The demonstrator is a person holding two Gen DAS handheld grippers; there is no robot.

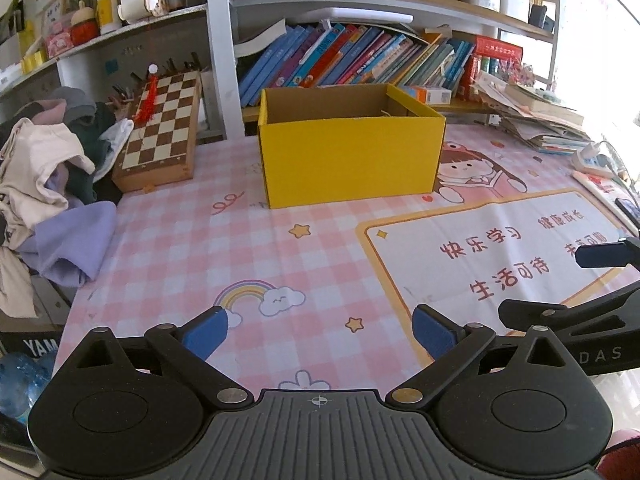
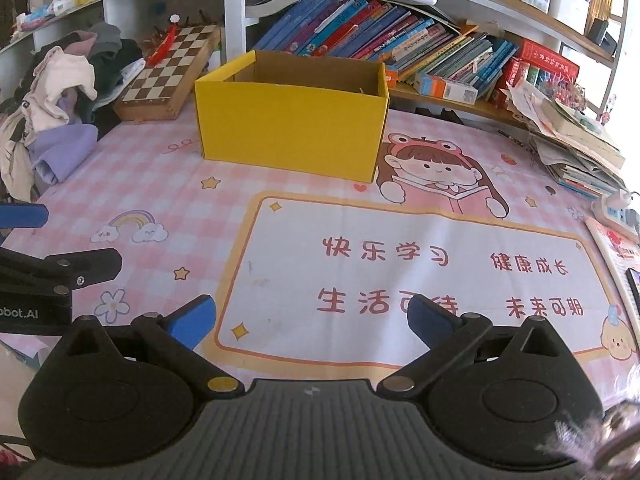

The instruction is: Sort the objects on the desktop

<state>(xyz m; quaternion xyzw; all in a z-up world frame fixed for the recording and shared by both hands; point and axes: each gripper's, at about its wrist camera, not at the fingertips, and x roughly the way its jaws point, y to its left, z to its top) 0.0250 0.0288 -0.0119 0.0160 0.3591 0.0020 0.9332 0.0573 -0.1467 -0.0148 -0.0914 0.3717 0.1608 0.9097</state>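
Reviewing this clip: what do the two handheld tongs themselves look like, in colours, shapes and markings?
Both the left tongs and right tongs are matte black, with two round housings, a ribbed grey centre panel, silver pivot screws and blue finger pads. White lettering shows on each body as seen from the other camera: "DAS" on one, "obot.AI" on the other. No sleeves are identifiable.

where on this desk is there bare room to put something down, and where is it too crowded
Free: the pink checked desk mat between the open yellow cardboard box and both open tongs.

Crowded: the heap of clothes and wooden chessboard at the left edge, the stack of books and papers at the right.
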